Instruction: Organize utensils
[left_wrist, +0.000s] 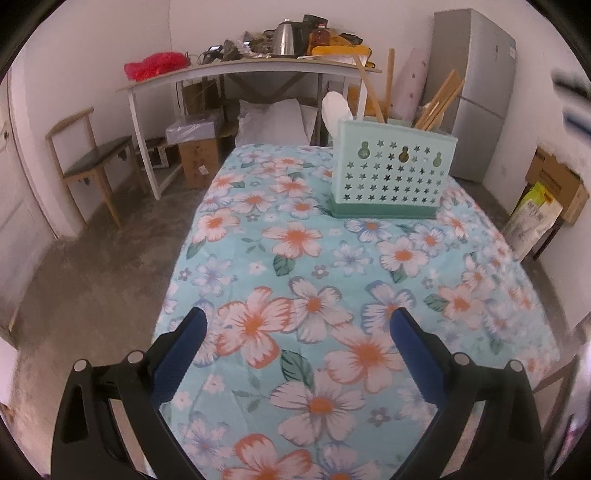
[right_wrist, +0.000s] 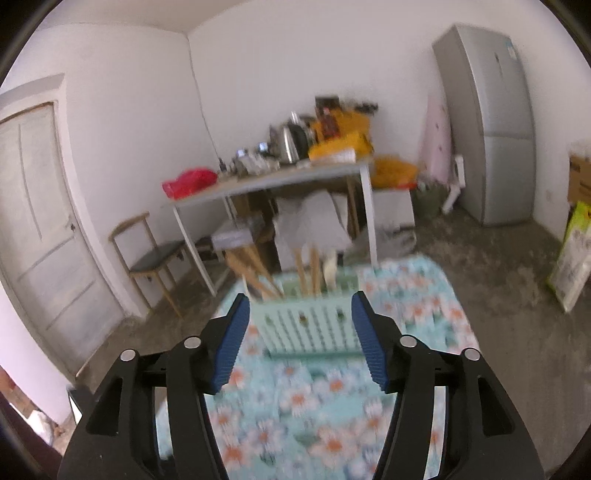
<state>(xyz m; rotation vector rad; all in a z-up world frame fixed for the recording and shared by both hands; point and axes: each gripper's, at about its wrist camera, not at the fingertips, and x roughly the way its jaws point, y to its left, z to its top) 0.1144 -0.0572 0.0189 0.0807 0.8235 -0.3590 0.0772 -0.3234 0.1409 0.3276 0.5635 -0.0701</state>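
The left gripper (left_wrist: 297, 321) hangs over the floral cloth (left_wrist: 295, 266) with its blue pads spread wide and nothing between them; the mint-green utensil holder (left_wrist: 395, 173) stands upright on the cloth at about one o'clock from it, well apart. Wooden utensils (left_wrist: 439, 98) lean out of the holder's right end; a white one (left_wrist: 334, 110) rises at its left end (which compartment each sits in, I cannot tell). The right gripper (right_wrist: 300, 308) also has its jaws parted and empty; in its blurred view the holder (right_wrist: 310, 325) lies at twelve o'clock, just beyond the fingertips and untouched. Behind stand a cluttered table (left_wrist: 229, 68), a kettle (left_wrist: 286, 38) and a grey fridge (left_wrist: 476, 92).
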